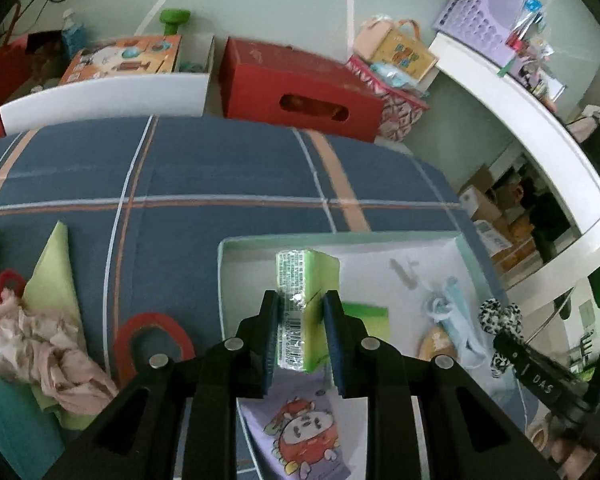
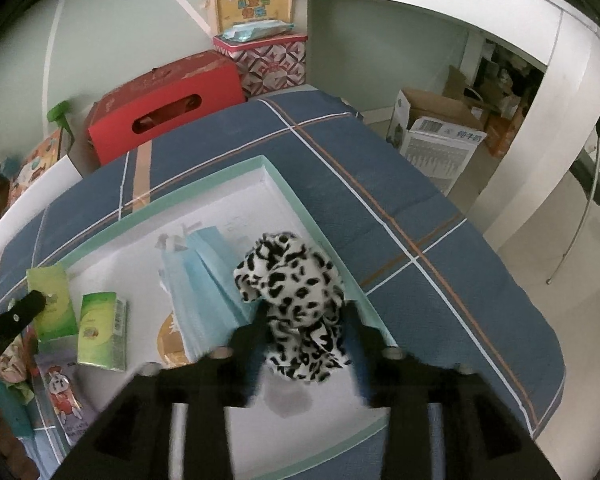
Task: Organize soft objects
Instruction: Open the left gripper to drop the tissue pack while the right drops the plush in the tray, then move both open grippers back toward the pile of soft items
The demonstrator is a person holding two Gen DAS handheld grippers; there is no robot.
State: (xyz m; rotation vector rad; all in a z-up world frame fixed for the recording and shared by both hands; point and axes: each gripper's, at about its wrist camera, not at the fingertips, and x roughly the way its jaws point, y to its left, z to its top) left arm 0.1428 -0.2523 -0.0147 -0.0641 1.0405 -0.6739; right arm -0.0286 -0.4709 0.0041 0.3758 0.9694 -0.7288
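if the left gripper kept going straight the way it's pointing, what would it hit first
Likely the white floor of the mint-rimmed shallow box: the left gripper, clamped on a green wrapped tissue pack, points down into it. The pack would touch first, though depth is unclear.

Surfaces: soft cloth, glossy wrap, matt card.
Green tissue pack (image 1: 306, 308) in shiny crinkled film; leopard-print scrunchie (image 2: 296, 300) plush, fuzzy cloth; blue face masks (image 2: 204, 280) pleated, matt; tray (image 2: 320, 236) smooth card, matt white inside; plaid bedsheet (image 1: 220, 176) woven cotton-like; left gripper (image 1: 302, 320) matt black plastic, metal pins.
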